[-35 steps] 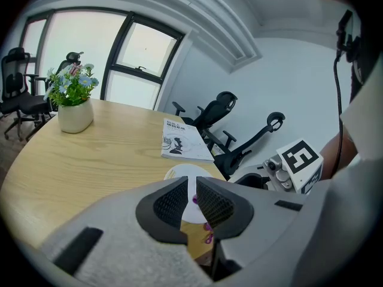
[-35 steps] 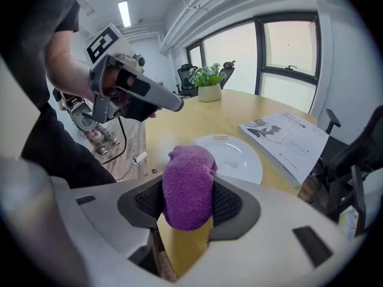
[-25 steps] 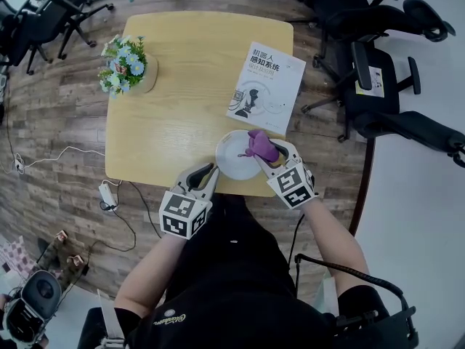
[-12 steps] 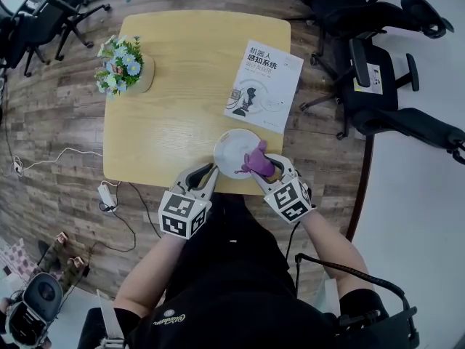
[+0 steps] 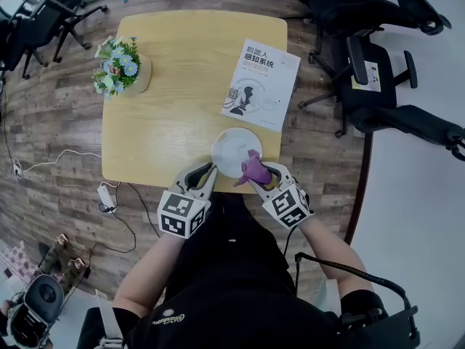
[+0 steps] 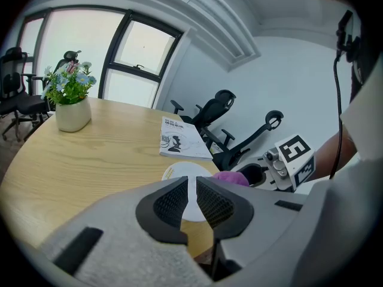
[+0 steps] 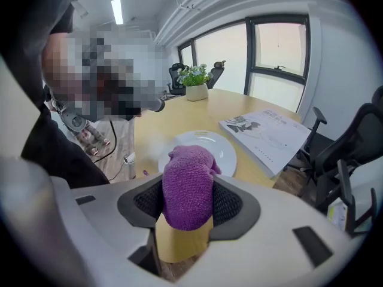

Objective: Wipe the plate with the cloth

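A white plate (image 5: pixel 232 151) lies on the wooden table (image 5: pixel 174 122) near its front edge. My right gripper (image 5: pixel 259 174) is shut on a purple cloth (image 5: pixel 253 169), which hangs over the plate's near right rim. In the right gripper view the cloth (image 7: pixel 188 184) bulges up between the pads, with the plate (image 7: pixel 210 146) just beyond it. My left gripper (image 5: pixel 205 174) hovers at the table's front edge, left of the plate. Its jaws are nearly together with nothing between them, and the plate (image 6: pixel 184 173) lies ahead of them.
An open booklet (image 5: pixel 261 86) lies beyond the plate on the right. A pot of flowers (image 5: pixel 120 67) stands at the table's far left. Black office chairs (image 5: pixel 378 86) stand to the right, and cables with a power strip (image 5: pixel 107 193) lie on the floor at left.
My right gripper has drawn the cloth back across the plate, from its far right side to its near right rim. The left gripper has stayed put.
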The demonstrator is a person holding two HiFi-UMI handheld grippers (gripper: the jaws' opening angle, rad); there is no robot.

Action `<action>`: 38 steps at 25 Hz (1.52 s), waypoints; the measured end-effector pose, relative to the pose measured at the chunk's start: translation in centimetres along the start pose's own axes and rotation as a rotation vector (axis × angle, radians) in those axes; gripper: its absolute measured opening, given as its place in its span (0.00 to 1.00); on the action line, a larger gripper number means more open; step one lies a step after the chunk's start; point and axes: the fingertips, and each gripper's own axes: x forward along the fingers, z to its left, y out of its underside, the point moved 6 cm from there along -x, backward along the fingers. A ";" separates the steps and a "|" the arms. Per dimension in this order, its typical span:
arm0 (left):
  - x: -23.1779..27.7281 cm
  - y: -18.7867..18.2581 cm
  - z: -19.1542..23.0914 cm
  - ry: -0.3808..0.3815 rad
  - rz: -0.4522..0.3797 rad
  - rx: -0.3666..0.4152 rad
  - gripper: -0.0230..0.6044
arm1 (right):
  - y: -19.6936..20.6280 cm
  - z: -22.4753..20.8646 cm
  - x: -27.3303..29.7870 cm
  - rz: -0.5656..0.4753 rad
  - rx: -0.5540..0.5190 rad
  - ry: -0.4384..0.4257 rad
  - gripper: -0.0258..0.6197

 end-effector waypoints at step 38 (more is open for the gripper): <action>0.6 -0.2 -1.1 0.024 0.009 0.029 0.11 | 2.6 -1.7 -2.2 -0.003 0.157 0.140 0.33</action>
